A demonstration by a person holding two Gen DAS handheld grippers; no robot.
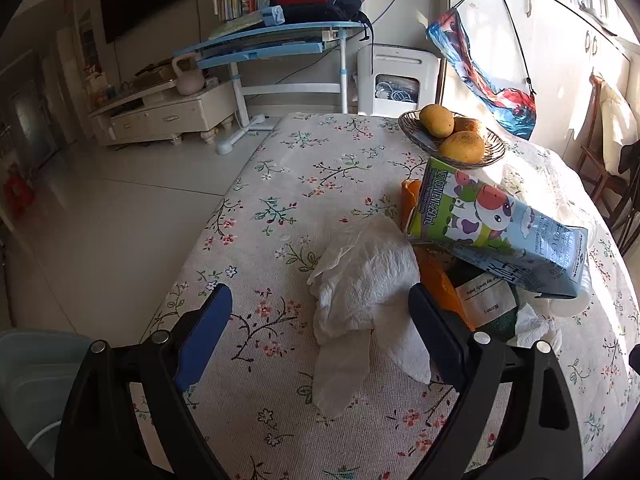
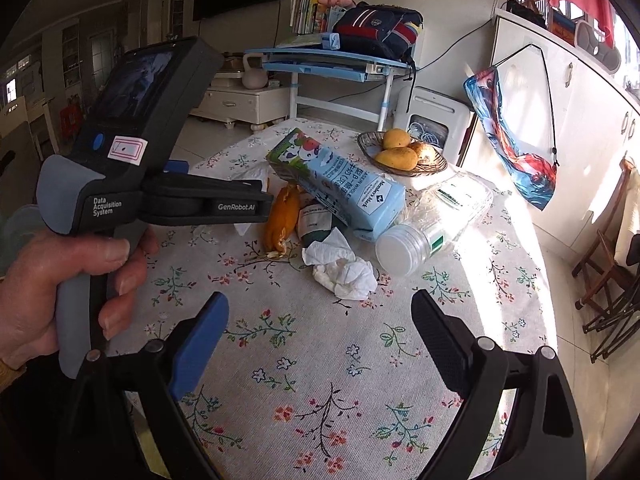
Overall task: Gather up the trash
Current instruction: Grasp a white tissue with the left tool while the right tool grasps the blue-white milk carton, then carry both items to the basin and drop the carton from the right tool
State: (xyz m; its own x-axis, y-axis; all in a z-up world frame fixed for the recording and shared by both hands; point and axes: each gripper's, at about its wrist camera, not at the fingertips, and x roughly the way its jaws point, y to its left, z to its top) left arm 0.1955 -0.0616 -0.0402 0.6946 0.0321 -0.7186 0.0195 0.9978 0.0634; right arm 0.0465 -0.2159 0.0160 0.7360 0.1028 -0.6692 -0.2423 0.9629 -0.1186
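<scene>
The left gripper, jaws spread wide, brackets the crumpled white paper towel at lower centre, probably lining up a pinch. The right gripper is also spread, empty, over the floral tablecloth. Only its view shows the clear plastic bottle beside the blue milk carton.

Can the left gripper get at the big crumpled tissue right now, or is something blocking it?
Probably yes: the left gripper is open, the tissue lies between its fingers, nothing covering it.
</scene>
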